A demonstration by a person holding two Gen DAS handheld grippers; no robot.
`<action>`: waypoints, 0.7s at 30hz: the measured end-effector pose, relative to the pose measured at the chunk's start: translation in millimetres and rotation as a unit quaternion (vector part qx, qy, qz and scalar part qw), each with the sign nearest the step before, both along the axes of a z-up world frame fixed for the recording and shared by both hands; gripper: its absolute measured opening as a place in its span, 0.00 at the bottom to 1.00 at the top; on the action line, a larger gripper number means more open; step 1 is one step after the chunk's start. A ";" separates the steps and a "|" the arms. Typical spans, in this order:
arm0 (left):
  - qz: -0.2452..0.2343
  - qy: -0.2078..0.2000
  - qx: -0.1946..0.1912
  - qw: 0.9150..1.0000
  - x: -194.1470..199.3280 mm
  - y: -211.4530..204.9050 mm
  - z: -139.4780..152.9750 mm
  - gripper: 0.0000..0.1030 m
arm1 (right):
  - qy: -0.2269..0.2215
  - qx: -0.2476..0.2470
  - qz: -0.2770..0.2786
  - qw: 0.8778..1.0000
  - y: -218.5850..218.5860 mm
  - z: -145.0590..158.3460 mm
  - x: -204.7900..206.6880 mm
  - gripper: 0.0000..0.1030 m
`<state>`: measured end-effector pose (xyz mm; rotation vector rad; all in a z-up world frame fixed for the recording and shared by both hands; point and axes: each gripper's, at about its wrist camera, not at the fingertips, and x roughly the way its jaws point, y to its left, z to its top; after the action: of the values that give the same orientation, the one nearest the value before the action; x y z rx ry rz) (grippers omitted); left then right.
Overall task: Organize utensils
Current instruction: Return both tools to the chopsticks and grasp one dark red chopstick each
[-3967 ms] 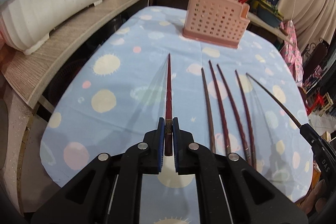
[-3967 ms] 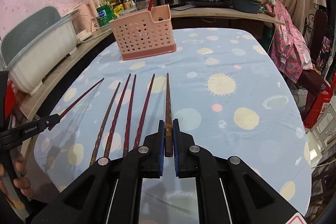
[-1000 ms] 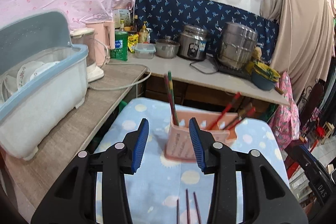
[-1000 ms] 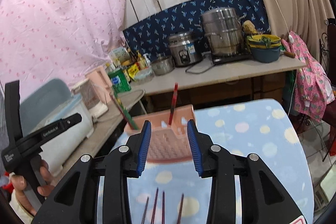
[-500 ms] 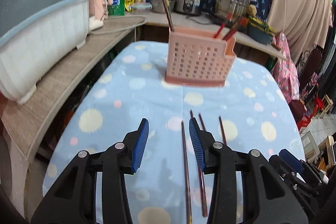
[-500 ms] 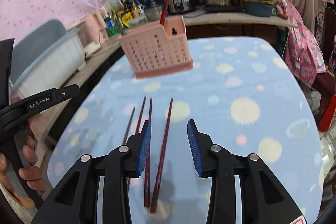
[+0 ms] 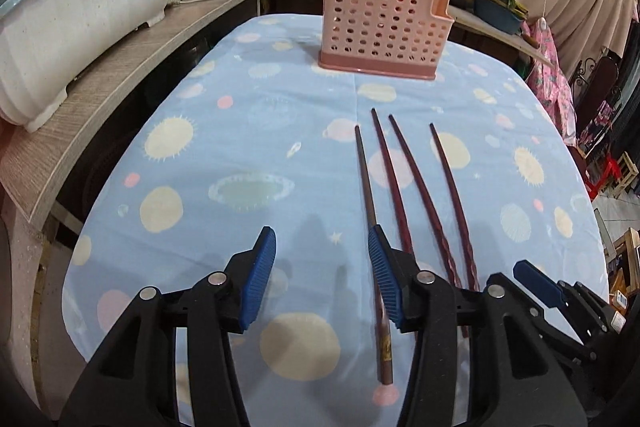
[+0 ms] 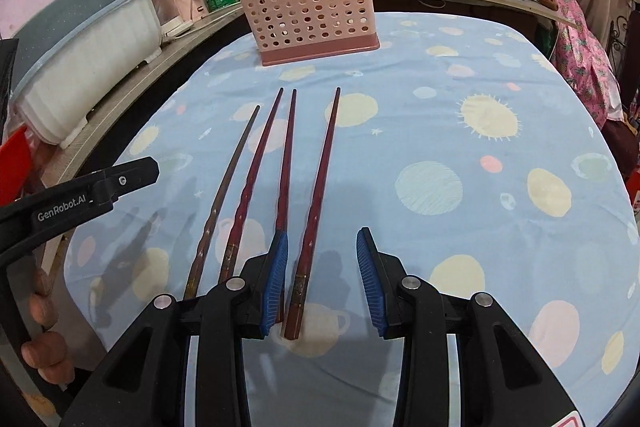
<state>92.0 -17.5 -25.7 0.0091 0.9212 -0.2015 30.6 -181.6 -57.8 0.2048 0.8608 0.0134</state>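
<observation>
Both my claws are spread and hold nothing. Four chopsticks lie side by side at the centre of the frame on the worktop, tips toward the pink holder at the upper centre, so each can be taken by its thick end. My right claw sits low around the rightmost one. My left claw sits just left of the leftmost chopstick, whose shaft passes by its right finger; I think it must shift right.
</observation>
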 end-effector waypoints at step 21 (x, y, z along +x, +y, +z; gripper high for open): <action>-0.027 0.032 0.005 0.999 -26.3 -7.6 -22.2 0.50 | 0.014 -0.015 0.010 1.000 8.2 -14.8 -5.2 0.23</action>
<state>65.7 -25.1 -47.9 0.0364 0.9856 -0.2483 25.4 -173.4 -72.6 0.1694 0.8913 0.0160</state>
